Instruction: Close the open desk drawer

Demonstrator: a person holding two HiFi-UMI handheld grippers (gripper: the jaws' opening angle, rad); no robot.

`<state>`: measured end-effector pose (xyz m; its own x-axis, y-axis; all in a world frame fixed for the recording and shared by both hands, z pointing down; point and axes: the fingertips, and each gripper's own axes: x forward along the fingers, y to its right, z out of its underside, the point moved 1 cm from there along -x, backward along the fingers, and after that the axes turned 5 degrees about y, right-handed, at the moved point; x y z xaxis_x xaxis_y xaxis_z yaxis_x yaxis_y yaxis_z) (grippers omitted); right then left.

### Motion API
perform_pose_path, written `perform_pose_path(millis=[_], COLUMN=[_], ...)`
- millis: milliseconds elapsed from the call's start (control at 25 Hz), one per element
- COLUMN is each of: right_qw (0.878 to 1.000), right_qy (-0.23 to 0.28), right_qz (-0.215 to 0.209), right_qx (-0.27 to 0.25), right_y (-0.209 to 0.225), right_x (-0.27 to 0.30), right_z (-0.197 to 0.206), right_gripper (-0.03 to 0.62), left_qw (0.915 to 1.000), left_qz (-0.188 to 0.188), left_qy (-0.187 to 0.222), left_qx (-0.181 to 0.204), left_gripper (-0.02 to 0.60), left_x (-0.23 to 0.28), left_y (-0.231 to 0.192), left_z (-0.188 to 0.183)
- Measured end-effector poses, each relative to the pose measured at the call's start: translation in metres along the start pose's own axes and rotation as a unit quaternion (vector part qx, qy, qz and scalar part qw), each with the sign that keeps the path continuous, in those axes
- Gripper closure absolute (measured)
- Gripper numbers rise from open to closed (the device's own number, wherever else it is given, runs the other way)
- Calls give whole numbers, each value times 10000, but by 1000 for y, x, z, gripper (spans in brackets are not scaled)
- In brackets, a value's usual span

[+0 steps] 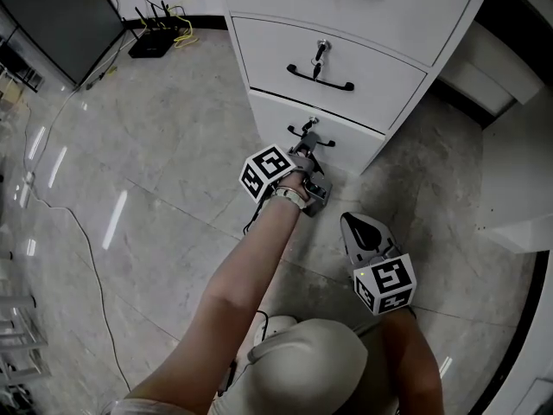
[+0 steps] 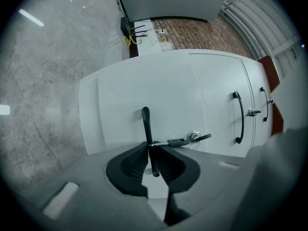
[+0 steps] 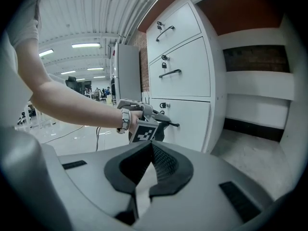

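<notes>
Open floor [image 1: 155, 145] lies left of the cabinet [image 1: 363, 76], a cable [image 1: 97, 275] crossing it; a key [image 2: 183, 141] juts from the bottom drawer [image 1: 354, 141].

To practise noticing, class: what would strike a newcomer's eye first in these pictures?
The left claw is shut on the black handle of the bottom drawer in the white cabinet, a key sticking from the lock beside it. Behind it, the right claw hangs shut and empty above the grey floor.

Btm white drawer [image 1: 350, 145], black handle [image 2: 146, 121] + key [image 2: 185, 141], looks shut.
</notes>
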<state>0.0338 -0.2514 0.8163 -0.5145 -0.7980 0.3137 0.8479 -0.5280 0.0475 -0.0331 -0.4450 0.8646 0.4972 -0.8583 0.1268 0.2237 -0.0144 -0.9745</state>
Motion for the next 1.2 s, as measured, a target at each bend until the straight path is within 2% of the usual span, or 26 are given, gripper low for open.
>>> perform_pose_path(millis=[320,640,840,960,1200], right_qw=[9999,9999,9999,9998,9999], right_qy=[-7,-13,30,55,99], right_qz=[110,108,129,165,94], right_qx=[51,39,44,72,-69], right_y=[8,7,7,9,4], right_x=[-1,0,-3,-6,-13], right_z=[2,3,0,-1,-5], right_gripper=[583,583,583,583,583], left_qw=[9999,10000,9993,9994,9992], left_qz=[-94,82,-96,62,340], left_qy=[7,2,36,47,-27], left_qx=[35,3,368,349,197], left_gripper=[543,543,527,460,453], left_x=[15,16,12,9,-8], left_y=[3,3,4,11,21], left_z=[-3,-3,-4,-4,-5])
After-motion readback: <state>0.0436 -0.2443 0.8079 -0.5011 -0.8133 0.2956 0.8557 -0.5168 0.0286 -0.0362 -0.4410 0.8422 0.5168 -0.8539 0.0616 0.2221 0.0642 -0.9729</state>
